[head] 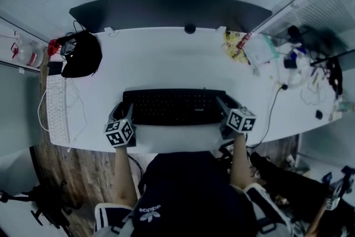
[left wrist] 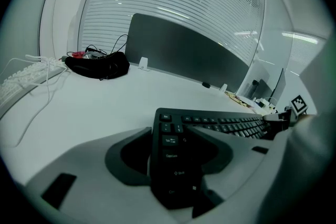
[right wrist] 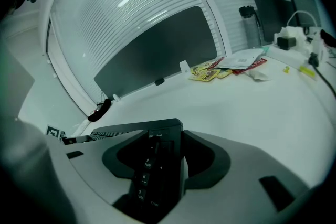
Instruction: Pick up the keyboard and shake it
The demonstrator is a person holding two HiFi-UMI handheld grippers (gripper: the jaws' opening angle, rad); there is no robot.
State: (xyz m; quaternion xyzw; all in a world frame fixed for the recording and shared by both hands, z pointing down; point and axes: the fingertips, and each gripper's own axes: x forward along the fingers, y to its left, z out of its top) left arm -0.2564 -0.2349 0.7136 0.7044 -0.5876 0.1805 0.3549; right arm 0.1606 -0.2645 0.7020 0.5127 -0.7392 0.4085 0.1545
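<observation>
A black keyboard (head: 173, 106) lies across the near middle of the white desk (head: 166, 58). My left gripper (head: 123, 114) is shut on its left end; in the left gripper view the two jaws clamp the keyboard (left wrist: 173, 160) at the Caps Lock and Shift keys. My right gripper (head: 228, 111) is shut on the right end, and the right gripper view shows the jaws closed over the number pad of the keyboard (right wrist: 155, 162). Whether the keyboard is lifted off the desk I cannot tell.
A black bag with cables (head: 82, 54) sits at the desk's back left, beside a white keyboard (head: 56, 108) on the left edge. Snack packets and papers (head: 247, 46), chargers and cables (head: 299, 72) crowd the right. A dark panel (head: 166, 11) backs the desk.
</observation>
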